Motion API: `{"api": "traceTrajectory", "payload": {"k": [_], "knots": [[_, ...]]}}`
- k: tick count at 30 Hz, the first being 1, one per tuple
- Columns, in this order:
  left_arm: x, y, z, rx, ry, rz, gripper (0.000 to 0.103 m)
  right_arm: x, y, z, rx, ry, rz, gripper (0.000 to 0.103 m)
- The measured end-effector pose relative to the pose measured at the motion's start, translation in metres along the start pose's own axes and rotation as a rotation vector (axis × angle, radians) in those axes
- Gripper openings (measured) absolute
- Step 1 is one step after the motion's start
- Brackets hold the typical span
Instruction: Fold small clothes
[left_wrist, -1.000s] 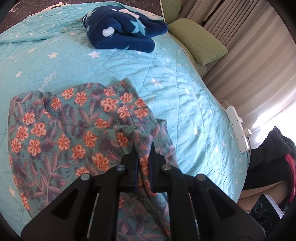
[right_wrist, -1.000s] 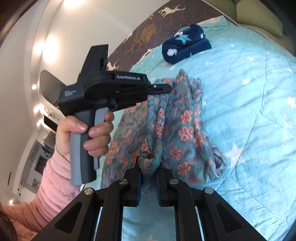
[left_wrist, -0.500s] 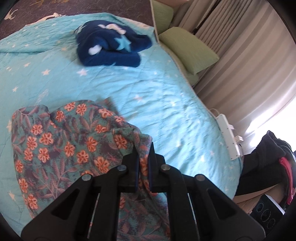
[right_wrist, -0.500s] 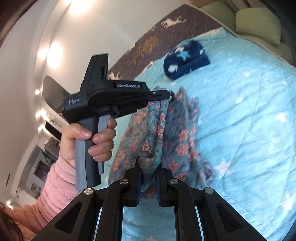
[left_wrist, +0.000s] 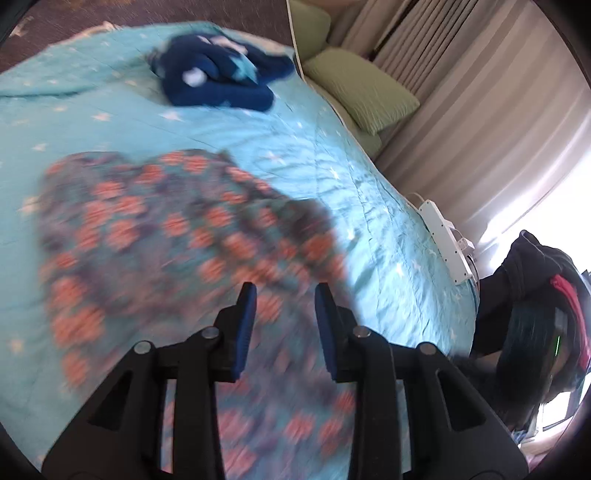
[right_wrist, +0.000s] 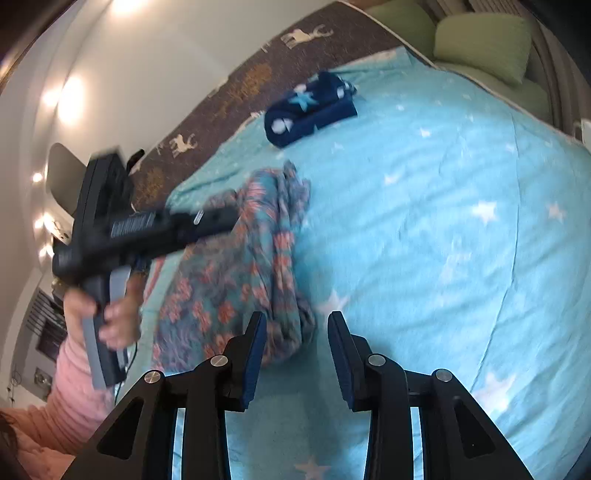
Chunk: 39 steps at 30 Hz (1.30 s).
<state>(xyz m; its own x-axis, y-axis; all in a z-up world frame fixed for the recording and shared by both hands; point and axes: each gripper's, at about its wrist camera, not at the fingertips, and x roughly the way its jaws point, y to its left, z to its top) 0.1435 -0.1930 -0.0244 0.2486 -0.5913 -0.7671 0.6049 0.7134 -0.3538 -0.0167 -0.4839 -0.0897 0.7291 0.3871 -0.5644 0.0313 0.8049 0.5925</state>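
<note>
both grippers have just let go, jaws have been opening. left gripper (left_wrist: 282, 295) jaws apart, floral garment (left_wrist: 177, 236) blurred under them, nothing pinched. right gripper (right_wrist: 295, 325) jaws apart too, pads off the cloth, garment's bunched edge just beyond its left finger. garment lies loose on the teal star quilt (right_wrist: 443, 221), nearer the grippers than the folded navy star fleece (right_wrist: 310, 109). green pillow (left_wrist: 362, 92) beyond the fleece. hand (right_wrist: 114, 317) in pink sleeve grips the left tool's handle.

Lettering on the left tongs (right_wrist: 221, 218) is blurred; nothing legible.
</note>
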Motion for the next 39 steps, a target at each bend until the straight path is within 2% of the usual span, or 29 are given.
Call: {"api": "traceTrajectory", "payload": {"k": [3, 7, 10, 13, 16, 18, 25, 31, 35, 39], "knots": [[-0.020, 0.015, -0.027, 0.018, -0.017, 0.060, 0.036, 0.000, 0.004, 0.028, -0.032, -0.005, 0.019, 0.036], [-0.011, 0.035, -0.062, 0.015, 0.034, 0.149, 0.035, 0.026, 0.011, 0.071, -0.067, 0.052, 0.070, 0.045], [-0.015, 0.038, -0.071, -0.005, -0.016, 0.139, 0.035, 0.061, 0.008, 0.105, -0.032, 0.116, 0.130, 0.048], [-0.013, 0.037, -0.071, -0.002, -0.014, 0.145, 0.036, 0.097, -0.003, 0.125, 0.030, 0.188, 0.158, 0.049], [-0.013, 0.037, -0.069, 0.016, 0.001, 0.138, 0.036, 0.125, -0.011, 0.133, 0.066, 0.239, 0.177, 0.049], [-0.014, 0.041, -0.070, 0.013, 0.006, 0.126, 0.036, 0.138, -0.013, 0.136, 0.084, 0.271, 0.225, 0.049], [-0.010, 0.042, -0.065, 0.010, 0.027, 0.118, 0.038, 0.173, -0.003, 0.162, 0.102, 0.301, 0.373, 0.051], [-0.006, 0.040, -0.059, 0.014, 0.032, 0.119, 0.040, 0.202, -0.001, 0.188, 0.184, 0.298, 0.461, 0.051], [-0.005, 0.039, -0.057, 0.019, 0.038, 0.122, 0.040, 0.200, 0.007, 0.197, 0.154, 0.280, 0.448, 0.051], [-0.006, 0.039, -0.057, 0.027, 0.040, 0.122, 0.041, 0.190, 0.003, 0.194, 0.086, 0.278, 0.305, 0.051]]}}
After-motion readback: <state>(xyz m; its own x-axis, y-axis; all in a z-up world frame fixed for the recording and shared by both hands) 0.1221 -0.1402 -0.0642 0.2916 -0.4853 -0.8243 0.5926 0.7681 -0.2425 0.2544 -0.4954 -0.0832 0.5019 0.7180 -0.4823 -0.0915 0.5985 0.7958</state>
